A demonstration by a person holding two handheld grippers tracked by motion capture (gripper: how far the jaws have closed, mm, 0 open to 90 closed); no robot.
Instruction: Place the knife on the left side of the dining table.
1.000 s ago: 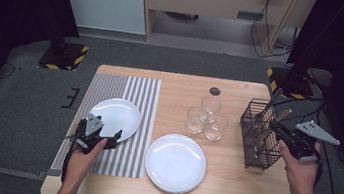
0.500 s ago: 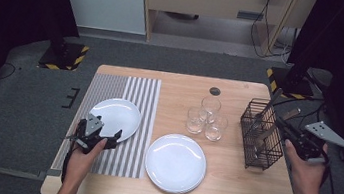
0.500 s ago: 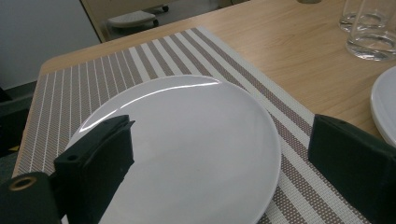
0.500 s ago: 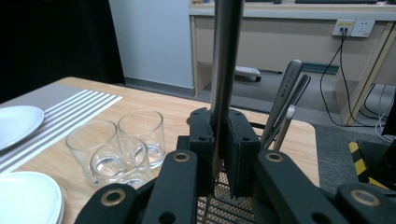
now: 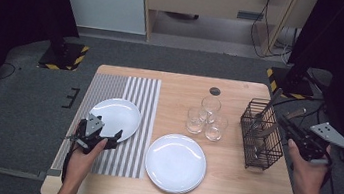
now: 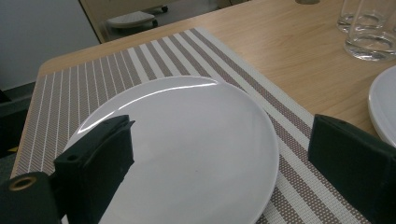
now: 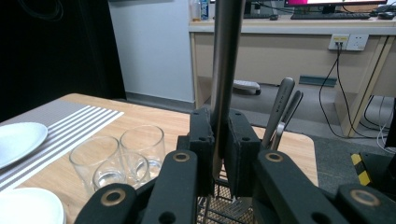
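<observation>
High view: the right gripper [image 5: 290, 130] sits just beside the wire basket [image 5: 261, 135], at its outer side. The left gripper [image 5: 99, 137] rests at the near edge of the white plate [image 5: 116, 116].

Left gripper view: jaws spread wide, straddling that plate [image 6: 187, 140].

Right gripper view: jaws clamp an upright metal utensil handle [image 7: 225, 70] above the basket [image 7: 224, 210].

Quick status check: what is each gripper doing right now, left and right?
Left gripper: open, jaws spread over the white plate on the striped mat, holding nothing.
Right gripper: shut on a metal utensil handle above the wire caddy.
</observation>
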